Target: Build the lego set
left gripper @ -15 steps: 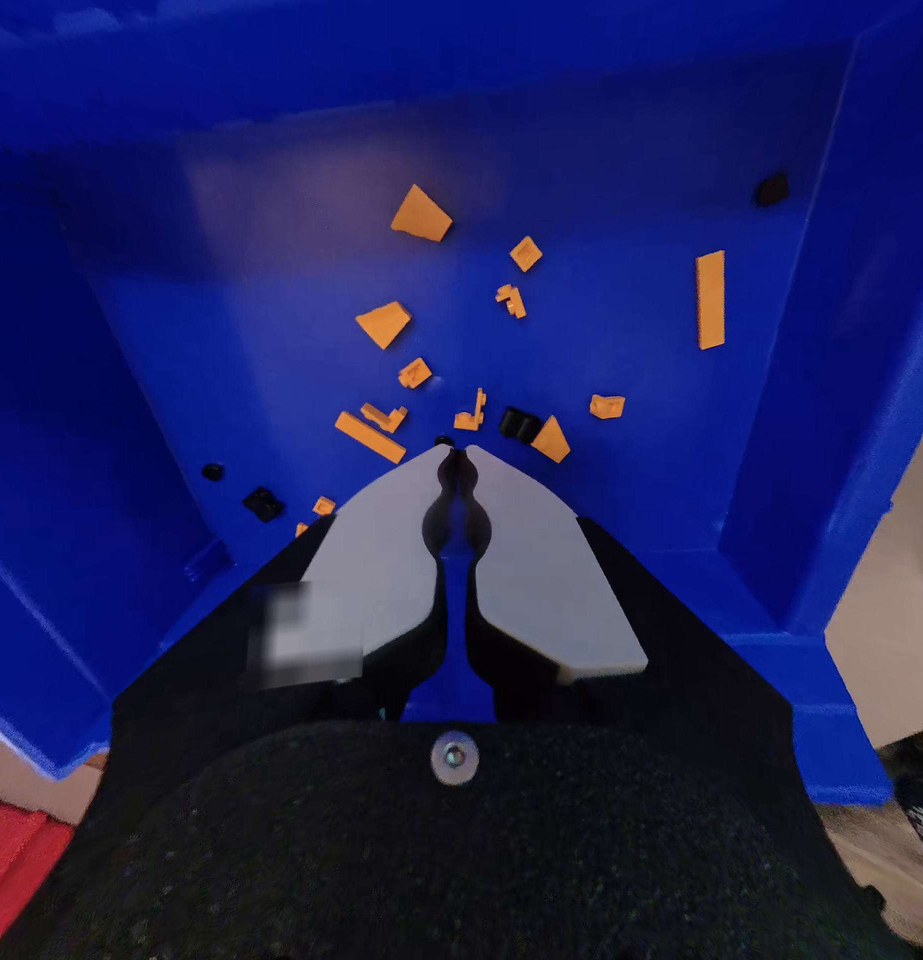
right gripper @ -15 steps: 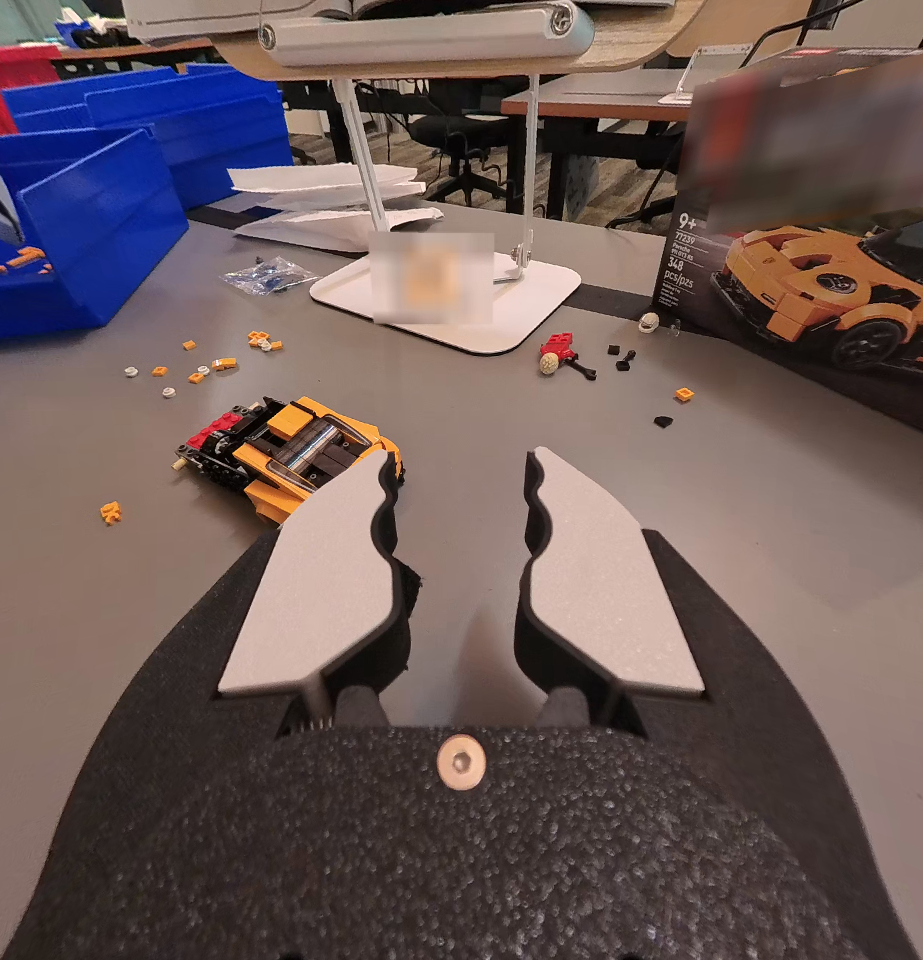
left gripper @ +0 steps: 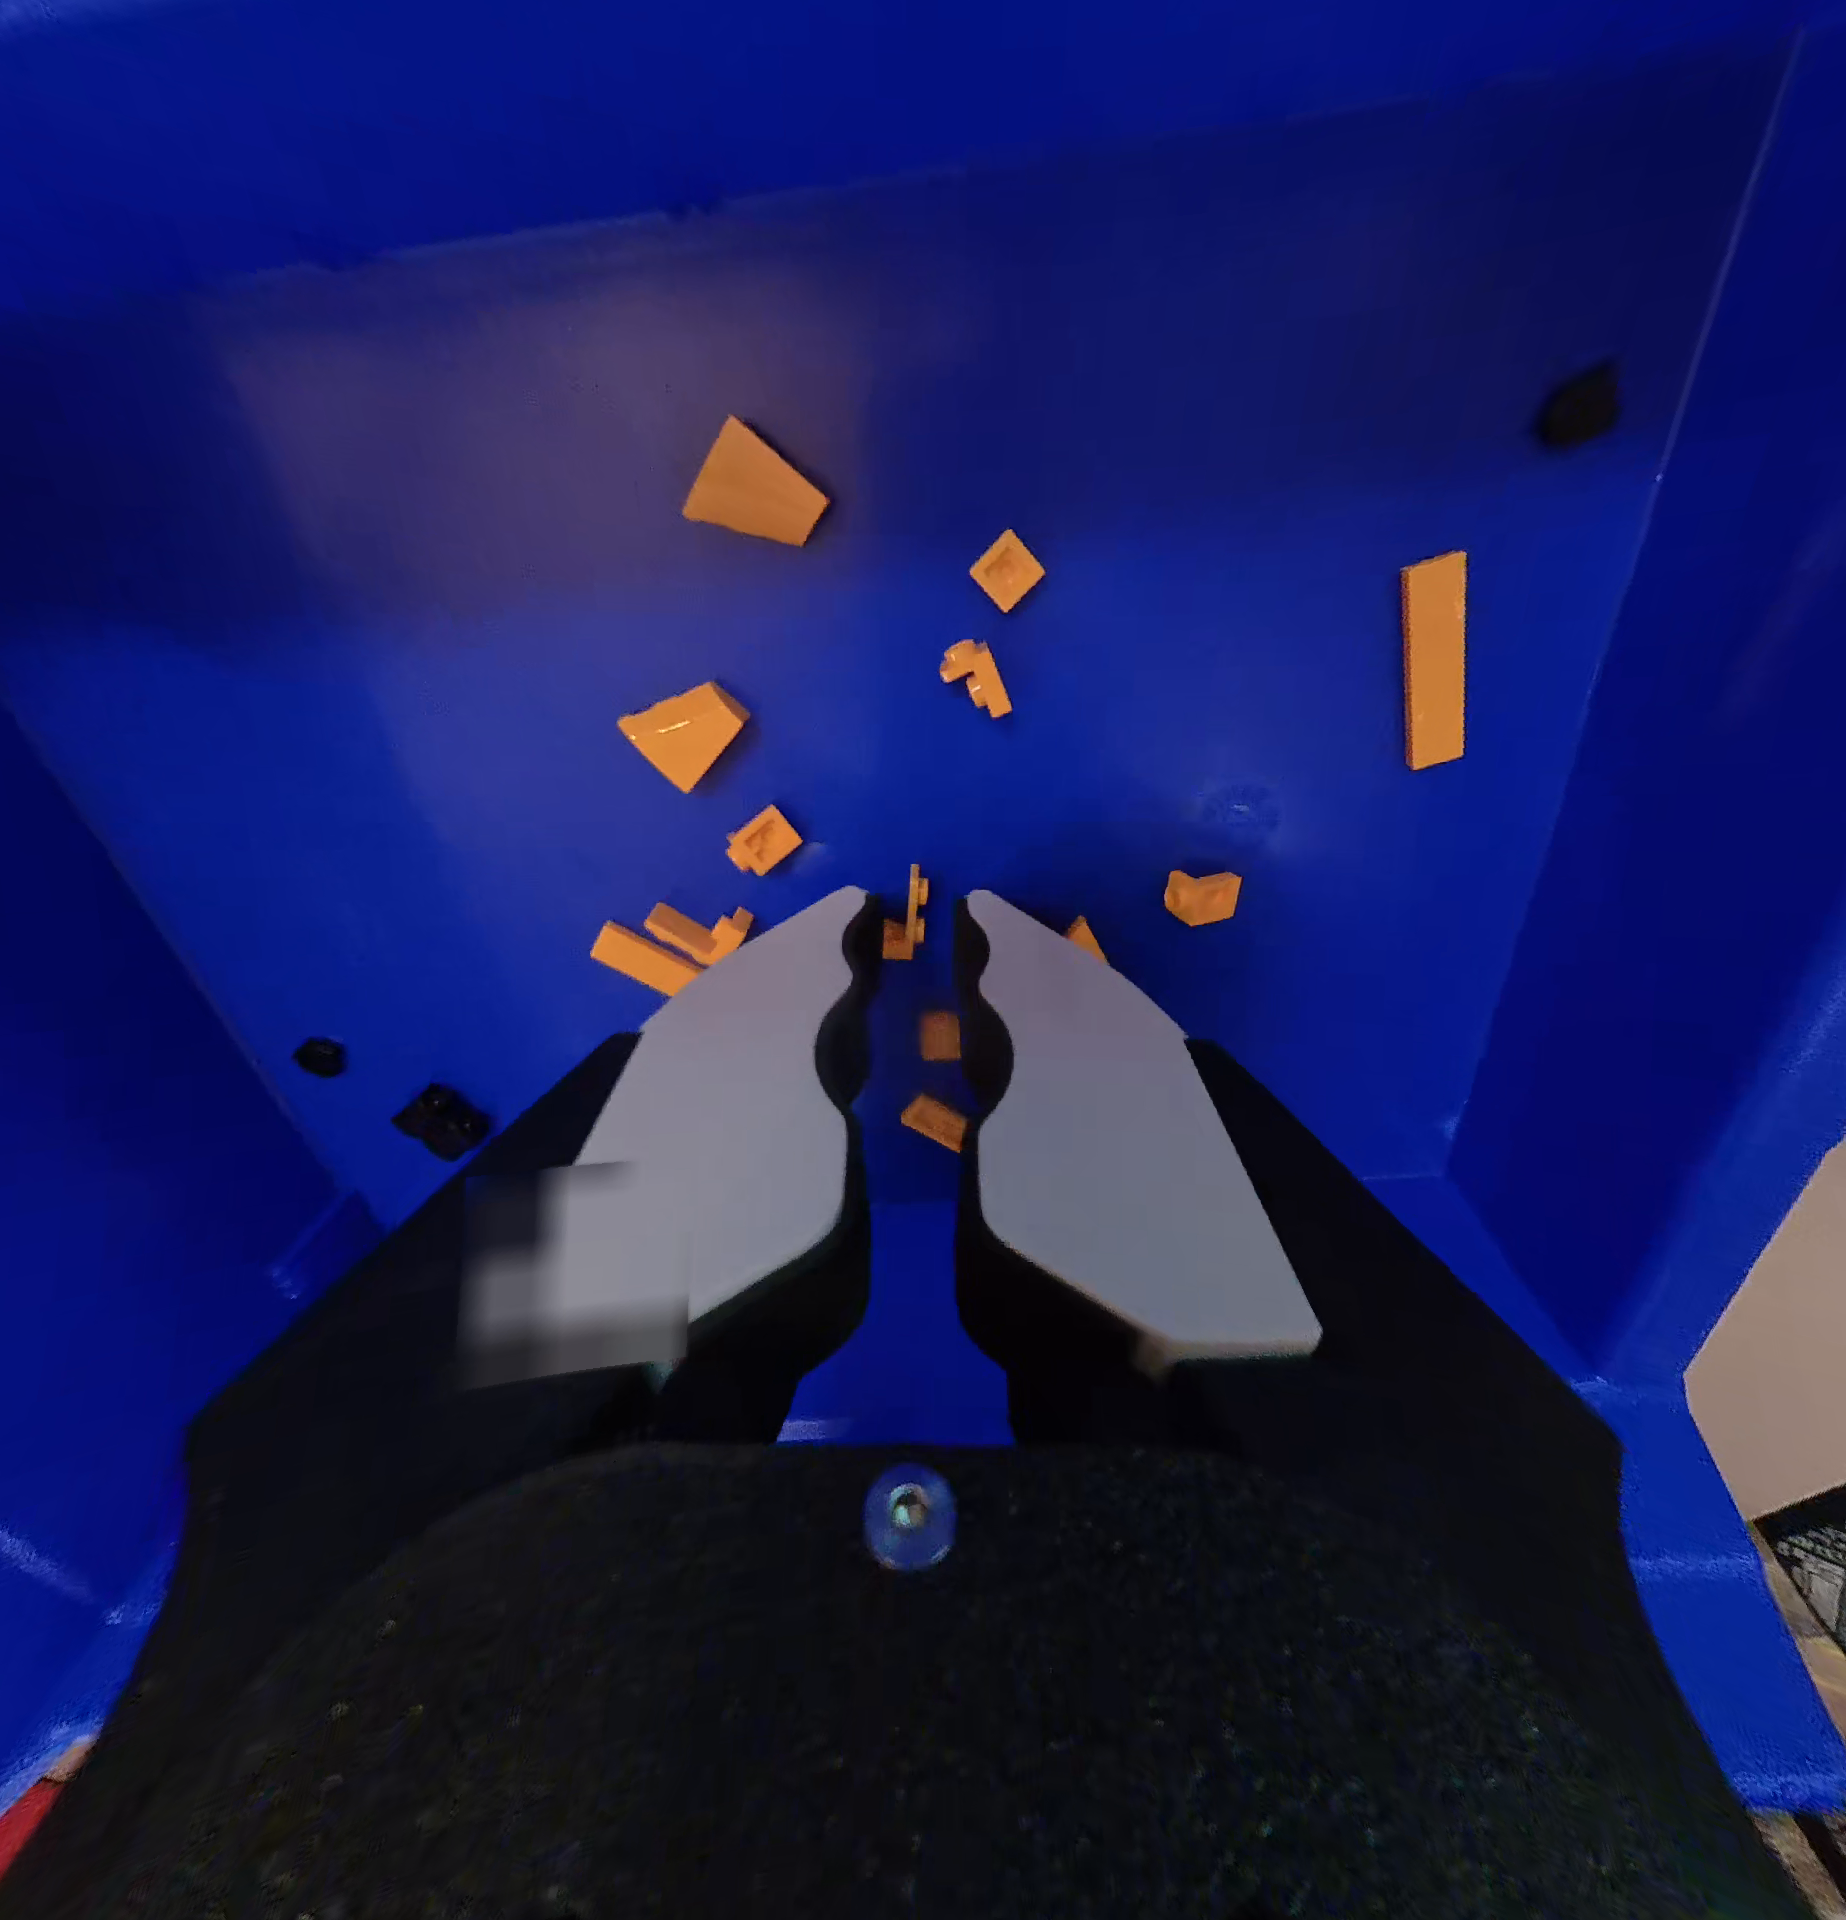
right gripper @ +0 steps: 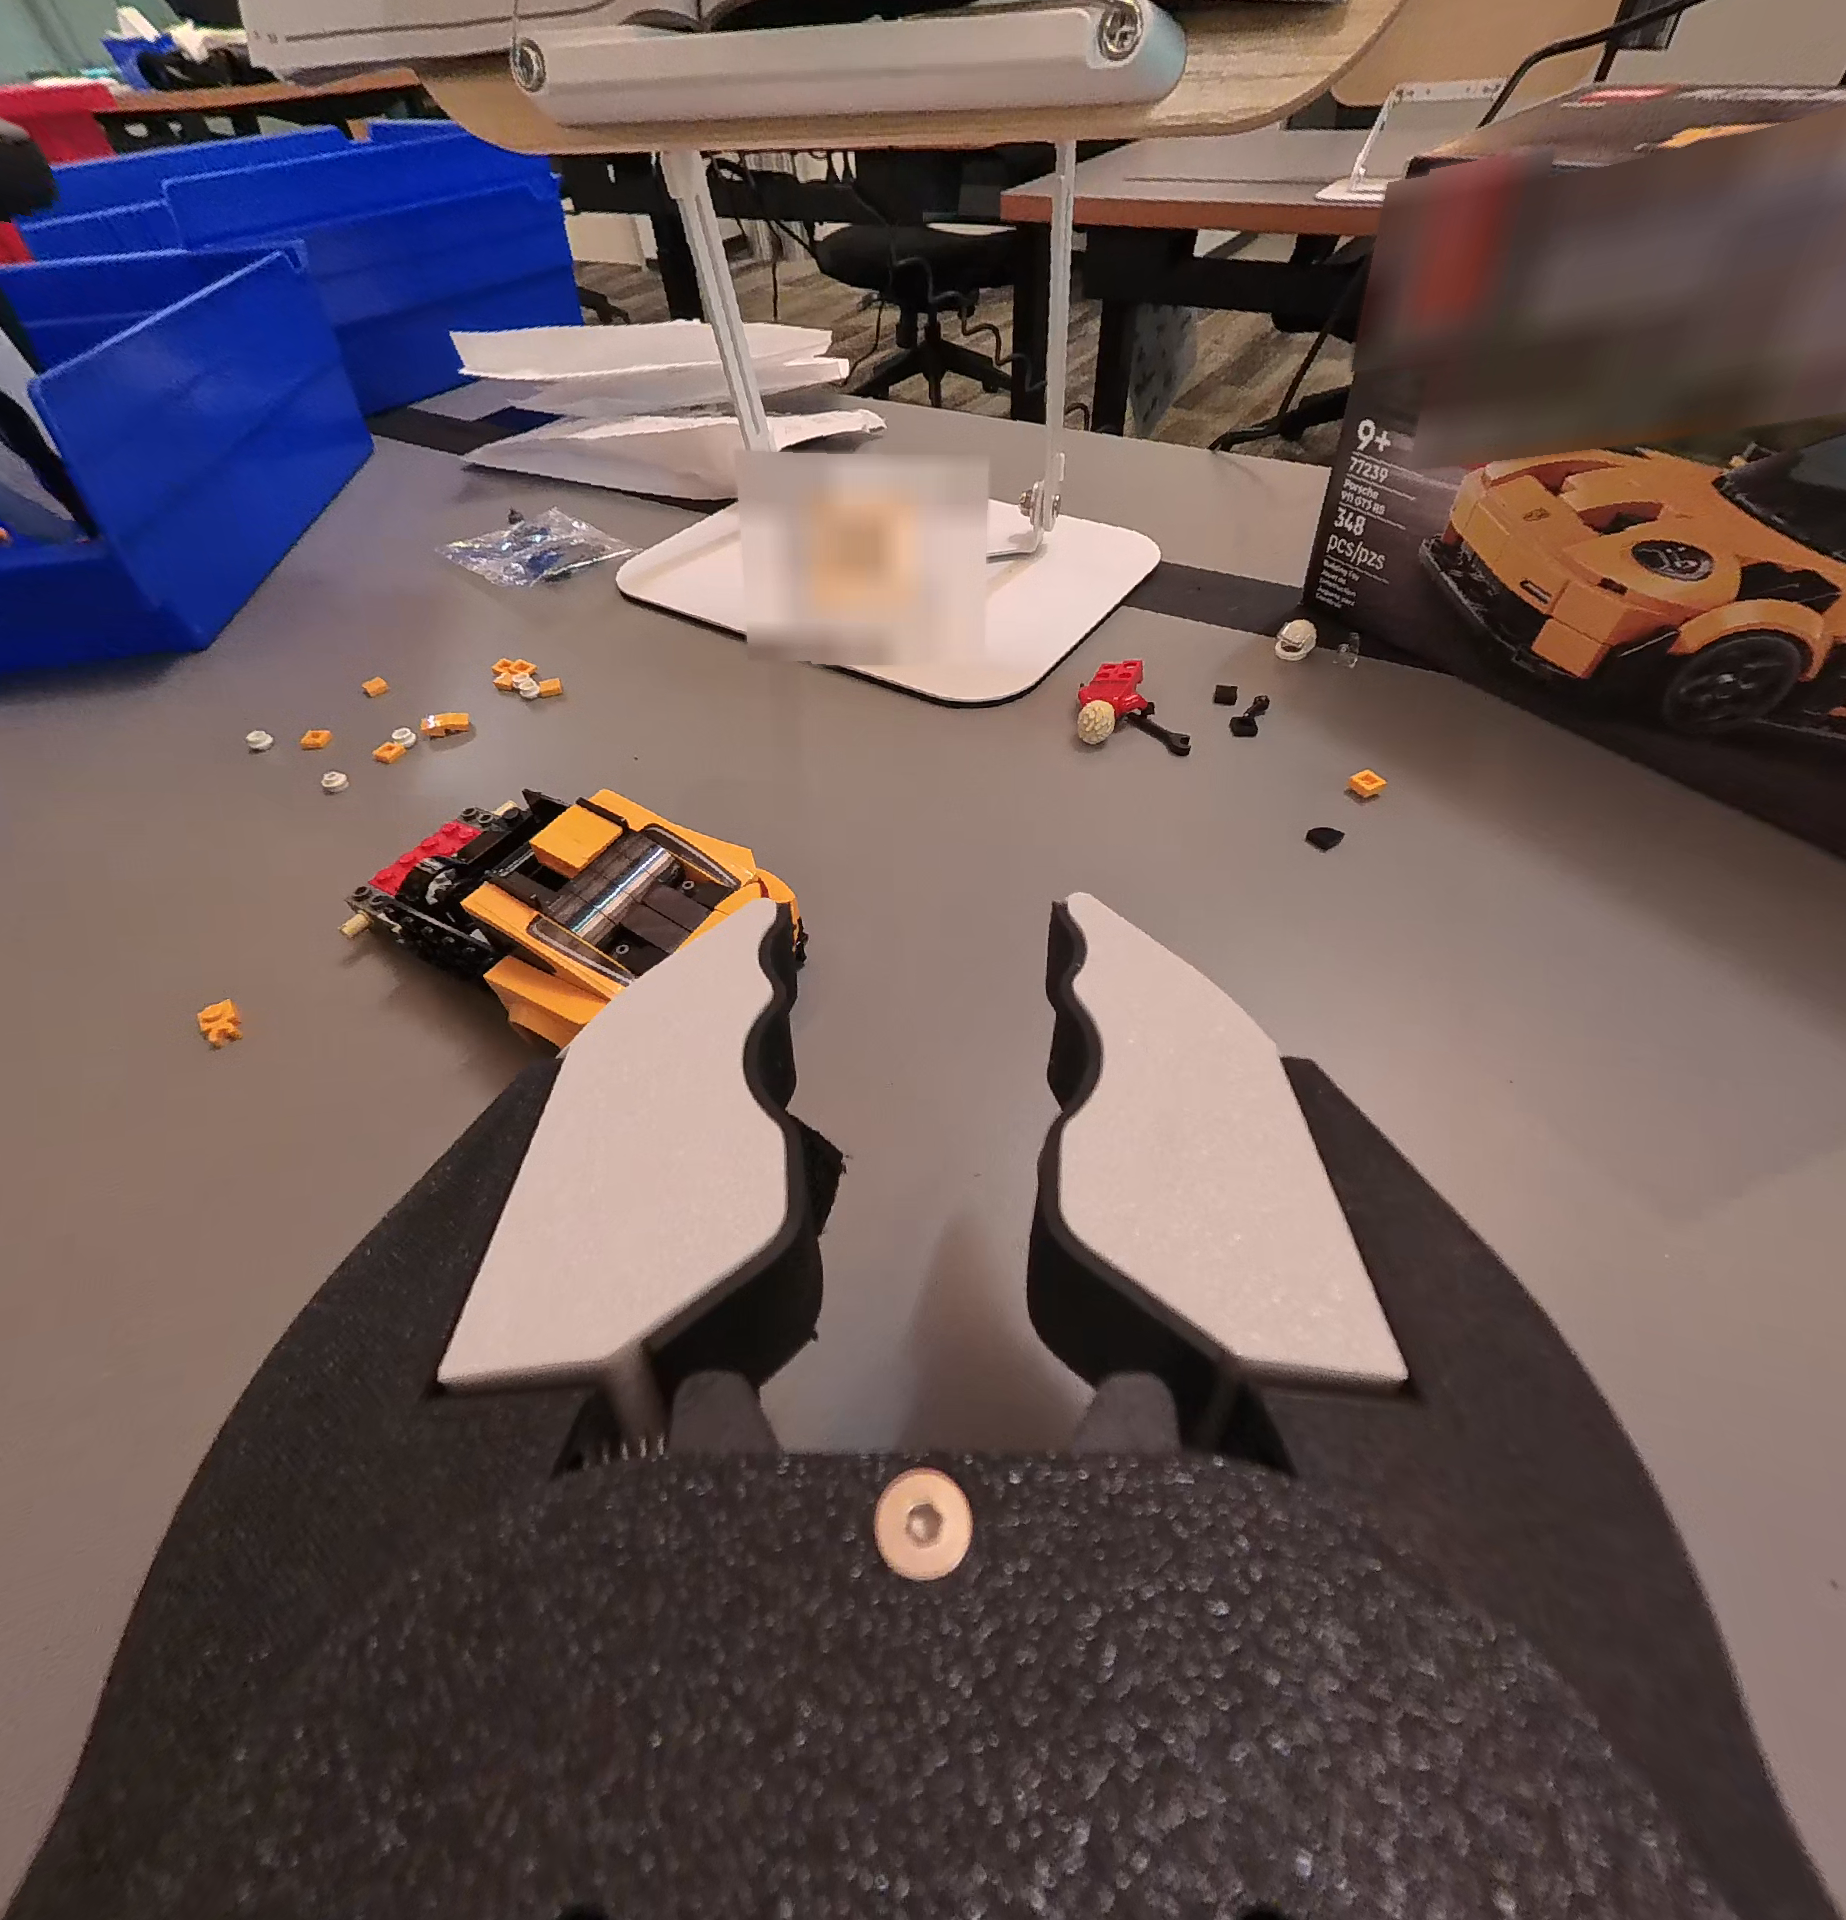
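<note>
My left gripper [left gripper: 911,906] is open inside a blue bin [left gripper: 399,644], low over its floor. A small orange bracket piece [left gripper: 906,920] stands between its fingertips, with a gap on each side. Two more small orange pieces [left gripper: 938,1081] lie between the fingers, nearer the camera. Several orange pieces lie beyond, among them two wedges [left gripper: 755,488] and a long flat tile [left gripper: 1433,660]. My right gripper [right gripper: 914,914] is open and empty above the grey table [right gripper: 1418,1039]. A partly built orange and black lego car [right gripper: 576,904] lies just left of its left fingertip.
Small black pieces [left gripper: 441,1120] lie at the bin's left. On the table are loose orange and grey pieces [right gripper: 410,727], a red and black cluster [right gripper: 1127,701], a white stand base [right gripper: 1085,582], the set's box [right gripper: 1625,582], blue bins [right gripper: 202,457] and a plastic bag [right gripper: 529,545]. The grippers' ends are close to 55 cm from one another. The right gripper is farther from the long flat tile [left gripper: 1433,660], some 45 cm, than the left, some 8 cm.
My left gripper has opened and moved forward and lower in the bin, now straddling the small orange bracket. The right gripper and the car have not moved.
</note>
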Available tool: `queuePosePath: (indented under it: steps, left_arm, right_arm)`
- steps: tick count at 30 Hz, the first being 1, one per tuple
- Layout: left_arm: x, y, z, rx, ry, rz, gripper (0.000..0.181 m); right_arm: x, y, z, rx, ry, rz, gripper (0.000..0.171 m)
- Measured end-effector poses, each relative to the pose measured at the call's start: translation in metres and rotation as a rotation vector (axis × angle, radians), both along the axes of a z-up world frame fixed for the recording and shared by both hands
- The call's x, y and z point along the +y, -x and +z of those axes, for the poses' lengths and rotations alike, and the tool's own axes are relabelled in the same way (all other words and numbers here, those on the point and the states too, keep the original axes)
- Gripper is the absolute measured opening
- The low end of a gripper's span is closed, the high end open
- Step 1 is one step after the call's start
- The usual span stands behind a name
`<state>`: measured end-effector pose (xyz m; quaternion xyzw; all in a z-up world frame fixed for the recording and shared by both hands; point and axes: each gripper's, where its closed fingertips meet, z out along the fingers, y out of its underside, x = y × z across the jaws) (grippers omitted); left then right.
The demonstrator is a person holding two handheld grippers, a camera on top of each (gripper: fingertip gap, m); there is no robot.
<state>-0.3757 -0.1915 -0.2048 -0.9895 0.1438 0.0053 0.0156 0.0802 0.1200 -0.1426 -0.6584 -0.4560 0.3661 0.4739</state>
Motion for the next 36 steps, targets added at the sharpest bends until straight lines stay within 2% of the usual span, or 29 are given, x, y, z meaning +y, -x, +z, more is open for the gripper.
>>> queuePosePath:
  steps: [4, 9, 15, 19, 21, 24, 28, 32, 36]
  left_arm:
    - [-0.004, -0.001, -0.007, -0.013, 0.035, 0.008, 0.003]
    - [0.0, -0.009, -0.002, -0.041, 0.013, -0.001, 0.003]
    - [0.021, -0.037, 0.013, -0.162, -0.134, -0.015, 0.003]
    - [0.032, -0.077, 0.031, -0.373, -0.209, -0.054, 0.022]
    - [0.036, -0.081, 0.04, -0.391, -0.247, -0.067, 0.024]
    - [0.04, -0.061, 0.049, -0.336, -0.287, -0.01, 0.026]
    - [0.032, -0.013, 0.044, -0.142, -0.274, 0.093, 0.024]
    - [0.017, 0.024, 0.034, 0.021, -0.212, 0.169, 0.017]
    - [0.007, 0.042, 0.024, 0.094, -0.154, 0.22, 0.015]
  right_arm:
    - [0.0, 0.0, 0.0, 0.0, 0.001, 0.001, 0.046]
    - [0.0, 0.0, 0.0, 0.0, 0.0, 0.001, 0.046]
    - [0.0, 0.0, 0.0, -0.001, -0.002, 0.003, 0.046]
    - [0.0, 0.0, 0.0, -0.002, -0.003, 0.002, 0.046]
    - [0.0, 0.0, 0.0, -0.002, -0.003, 0.002, 0.046]
    - [0.0, 0.0, 0.0, -0.002, -0.004, 0.003, 0.046]
    - [0.0, 0.0, -0.001, -0.002, -0.003, 0.003, 0.046]
    - [0.0, 0.001, -0.001, -0.005, -0.001, 0.003, 0.046]
    - [0.001, 0.001, -0.002, -0.006, 0.0, 0.0, 0.046]
